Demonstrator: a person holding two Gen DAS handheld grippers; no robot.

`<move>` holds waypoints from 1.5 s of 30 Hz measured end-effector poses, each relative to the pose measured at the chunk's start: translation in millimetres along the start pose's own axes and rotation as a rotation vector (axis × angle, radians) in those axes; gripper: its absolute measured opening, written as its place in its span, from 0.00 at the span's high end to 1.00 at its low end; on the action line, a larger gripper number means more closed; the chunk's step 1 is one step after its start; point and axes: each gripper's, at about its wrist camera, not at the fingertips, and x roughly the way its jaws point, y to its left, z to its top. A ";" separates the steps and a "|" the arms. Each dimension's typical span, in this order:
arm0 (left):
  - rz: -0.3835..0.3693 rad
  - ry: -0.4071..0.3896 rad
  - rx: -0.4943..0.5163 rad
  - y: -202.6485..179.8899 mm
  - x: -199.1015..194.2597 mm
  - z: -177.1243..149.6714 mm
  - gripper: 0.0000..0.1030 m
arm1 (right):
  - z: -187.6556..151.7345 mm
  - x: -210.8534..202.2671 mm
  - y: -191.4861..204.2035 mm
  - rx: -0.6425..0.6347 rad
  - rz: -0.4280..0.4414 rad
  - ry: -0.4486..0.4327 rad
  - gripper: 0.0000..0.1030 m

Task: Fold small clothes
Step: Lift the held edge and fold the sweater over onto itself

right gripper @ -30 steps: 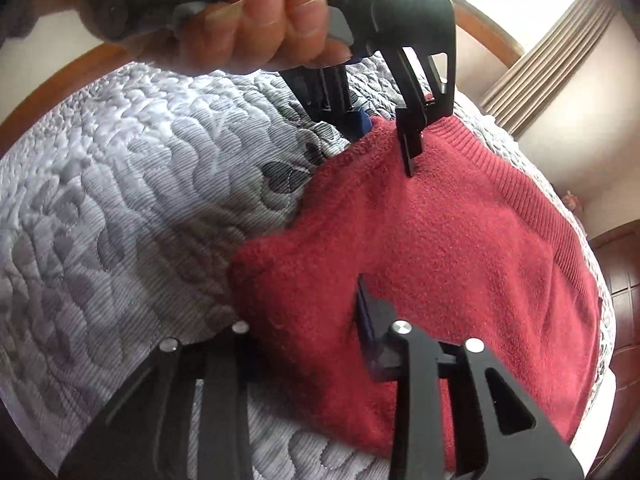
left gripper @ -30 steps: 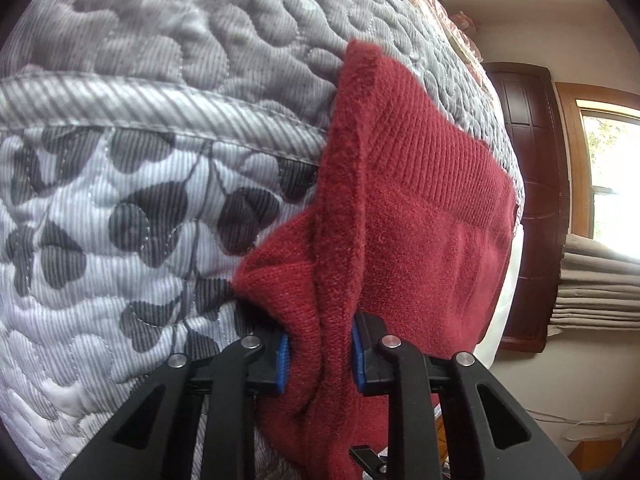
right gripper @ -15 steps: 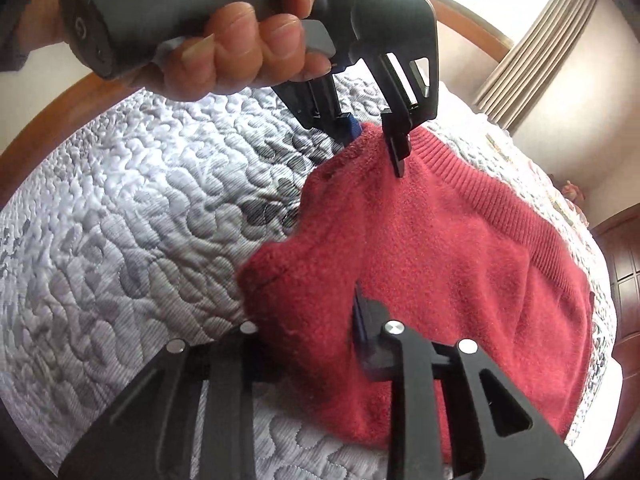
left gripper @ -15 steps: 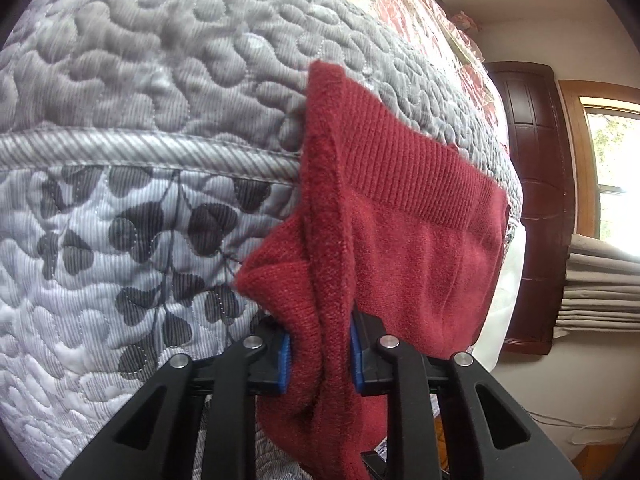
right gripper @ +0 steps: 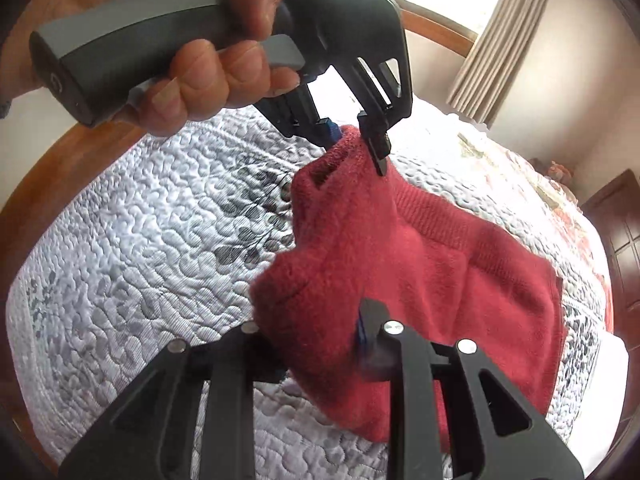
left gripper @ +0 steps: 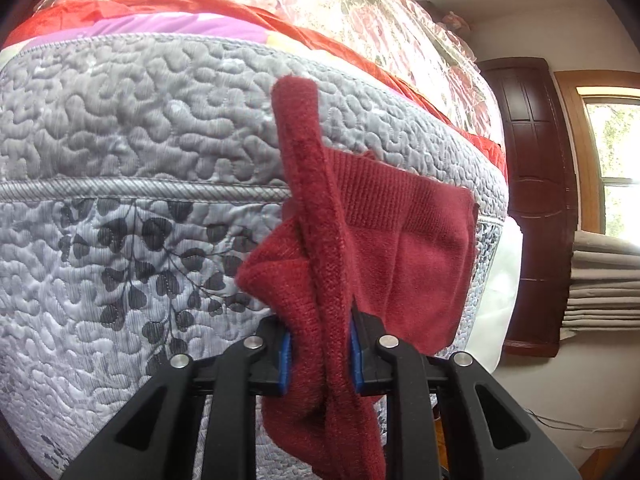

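Note:
A small dark red knit garment point(right gripper: 440, 264) hangs lifted over the grey quilted bed point(right gripper: 140, 240). My left gripper point(left gripper: 318, 354) is shut on a bunched edge of the red garment point(left gripper: 400, 248), with cloth draping below its blue pads. In the right wrist view that left gripper point(right gripper: 354, 136), held by a hand point(right gripper: 208, 76), pinches the garment's upper corner. My right gripper point(right gripper: 316, 340) is shut on the near corner; its left finger is hidden by cloth. The ribbed hem point(right gripper: 460, 216) still trails on the quilt.
Folded bright blankets and a plastic-wrapped floral quilt point(left gripper: 320, 12) are piled at the far side of the bed. A dark wooden door point(left gripper: 532, 184) and a window point(left gripper: 616, 168) stand to the right. A wooden bed frame point(right gripper: 60, 168) curves round the near edge.
Both grippers have risen and pulled the red garment up off the quilt; more of it hangs in the air now and the far blankets have come into the left wrist view.

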 end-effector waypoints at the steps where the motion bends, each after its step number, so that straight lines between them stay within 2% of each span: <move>1: 0.008 -0.003 0.010 -9.8 -2.8 -0.6 0.79 | -0.1 -5.2 -5.1 0.010 0.001 -0.004 0.78; 11: 0.055 -0.018 0.064 -89.2 -7.2 -5.0 0.79 | -13.4 -44.3 -63.5 0.133 0.000 -0.035 0.78; 22: 0.096 -0.003 0.122 -161.1 19.0 -10.4 0.79 | -41.0 -65.1 -121.4 0.239 -0.008 -0.057 0.78; 36: 0.112 0.069 0.196 -249.6 99.5 -1.7 0.80 | -90.2 -67.8 -200.1 0.378 -0.042 -0.058 0.78; 45: 0.169 0.096 0.211 -287.7 157.5 -0.5 0.80 | -129.8 -57.7 -248.5 0.524 -0.011 -0.044 0.78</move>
